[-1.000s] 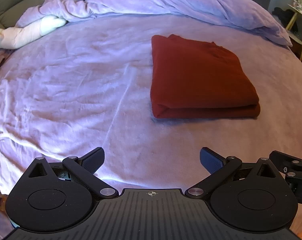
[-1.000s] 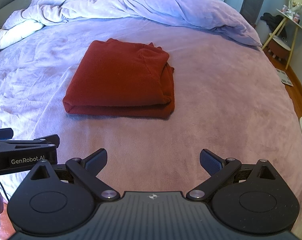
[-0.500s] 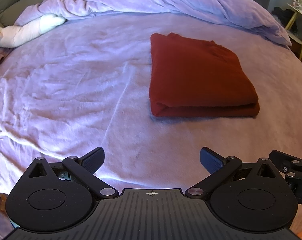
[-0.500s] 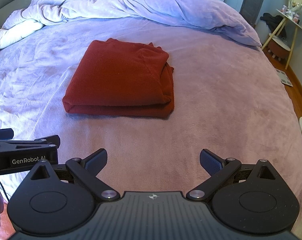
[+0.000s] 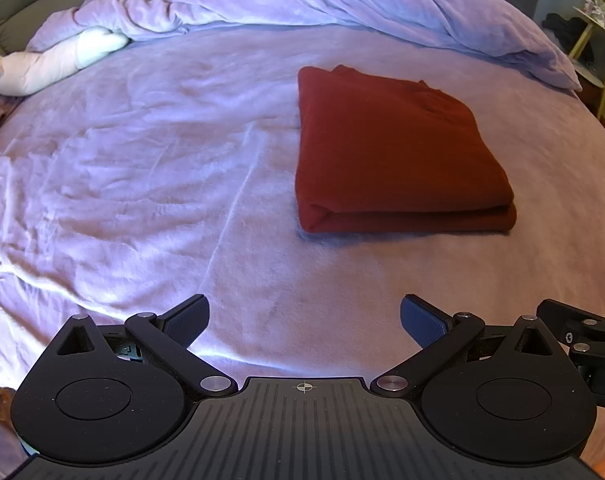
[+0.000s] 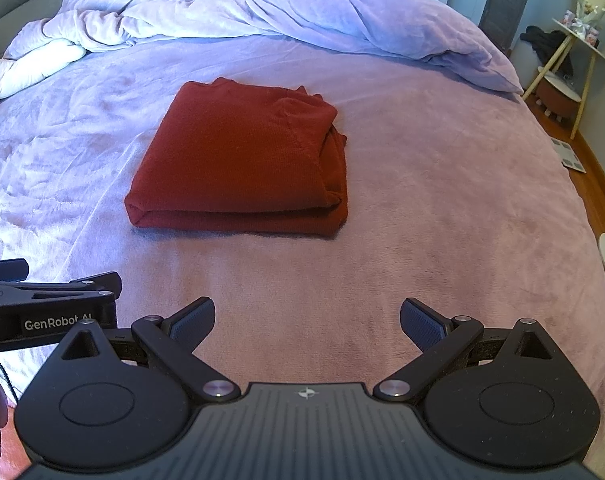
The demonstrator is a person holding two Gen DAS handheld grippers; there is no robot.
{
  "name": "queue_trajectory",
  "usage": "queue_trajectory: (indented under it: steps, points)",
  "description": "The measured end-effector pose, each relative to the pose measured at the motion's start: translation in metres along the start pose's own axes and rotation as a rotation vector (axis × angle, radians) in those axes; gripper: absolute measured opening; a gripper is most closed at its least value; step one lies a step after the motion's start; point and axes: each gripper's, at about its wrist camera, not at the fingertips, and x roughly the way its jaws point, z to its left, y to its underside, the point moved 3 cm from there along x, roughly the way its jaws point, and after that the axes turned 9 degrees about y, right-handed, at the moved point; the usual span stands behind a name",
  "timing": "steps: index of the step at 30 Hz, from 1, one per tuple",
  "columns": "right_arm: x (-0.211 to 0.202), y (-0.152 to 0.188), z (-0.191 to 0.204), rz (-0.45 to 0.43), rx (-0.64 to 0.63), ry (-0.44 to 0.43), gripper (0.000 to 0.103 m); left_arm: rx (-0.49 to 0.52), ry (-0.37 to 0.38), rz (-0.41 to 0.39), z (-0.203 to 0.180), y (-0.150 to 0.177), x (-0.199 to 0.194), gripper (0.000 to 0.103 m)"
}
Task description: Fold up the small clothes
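A dark red garment [image 5: 394, 152] [image 6: 242, 160] lies folded into a neat rectangle on the lilac bed sheet [image 5: 142, 184] [image 6: 442, 208]. Its thick folded edge faces me. My left gripper [image 5: 304, 320] is open and empty, held back near the bed's front edge, to the garment's left. My right gripper [image 6: 307, 320] is likewise open and empty, well short of the garment and slightly to its right. Each gripper's body shows at the side of the other's view: the right one [image 5: 582, 336], the left one [image 6: 50, 304].
A rumpled lilac duvet [image 5: 302, 4] [image 6: 262, 8] is heaped along the bed's far side. A white pillow or roll [image 5: 58, 60] [image 6: 26, 68] lies at far left. A small side table [image 6: 570, 64] and wooden floor [image 6: 598, 176] are to the right.
Both views have shifted very slightly; the garment sits a touch higher in frame. The garment and both open grippers are otherwise unchanged.
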Motion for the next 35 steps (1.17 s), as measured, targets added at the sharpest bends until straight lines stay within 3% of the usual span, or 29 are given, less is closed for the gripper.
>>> queue_trajectory:
  steps: [35]
  points:
    - [-0.0033, 0.0000, 0.0024, -0.005, -0.003, 0.002, 0.099, 0.004, 0.021, 0.034, -0.0011, 0.0018, 0.0015, 0.103]
